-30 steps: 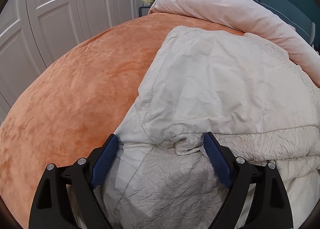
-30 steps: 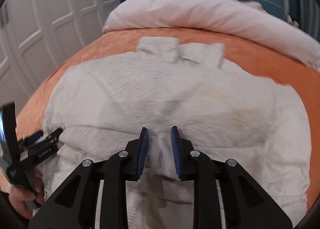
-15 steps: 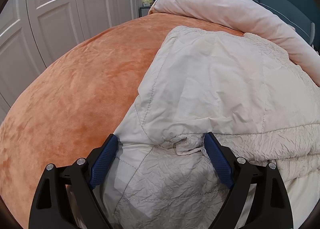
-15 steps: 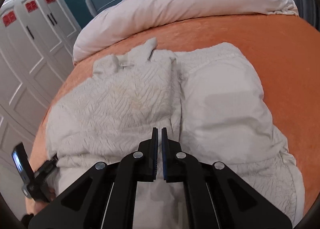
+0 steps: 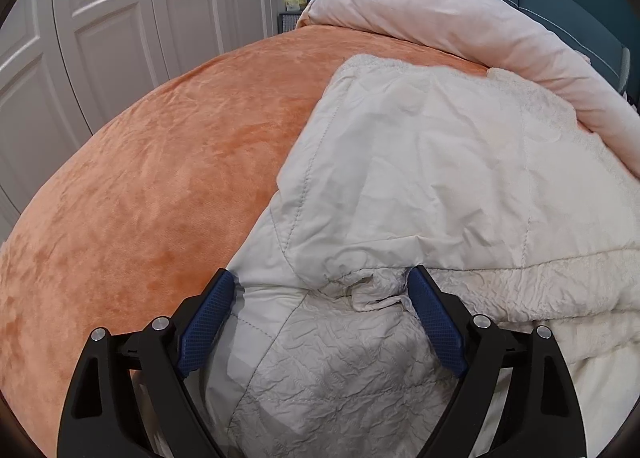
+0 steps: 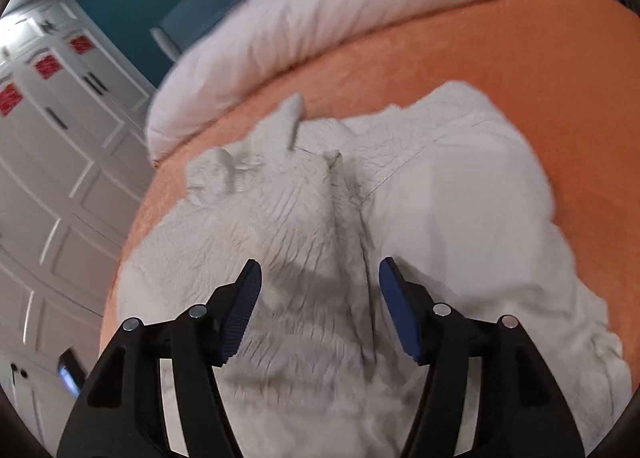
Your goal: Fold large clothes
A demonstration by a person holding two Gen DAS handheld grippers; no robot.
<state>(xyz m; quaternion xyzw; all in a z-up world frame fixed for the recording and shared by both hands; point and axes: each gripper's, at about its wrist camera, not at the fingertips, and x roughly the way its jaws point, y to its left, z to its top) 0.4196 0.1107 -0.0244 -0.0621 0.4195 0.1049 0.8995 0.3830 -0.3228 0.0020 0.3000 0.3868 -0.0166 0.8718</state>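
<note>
Both grippers spread, left gripper (image 5: 320, 298), right gripper (image 6: 320, 290), blurred jacket (image 6: 340, 238)

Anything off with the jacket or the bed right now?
Minor only: the cream jacket has faint yellowish stains near its middle, and its collar end sits bunched and askew on the orange bedspread. No tears or spills visible.

**Even indoor light, one sharp view and one smeared**

The left wrist view is crisp and softly lit, without glare. The right wrist view is motion-blurred, worst on the duvet (image 6: 340, 17) ahead of the fingers. A soft shadow lies on the garment (image 6: 320, 274) between them. Both frames bow strongly, with dark corners.
</note>
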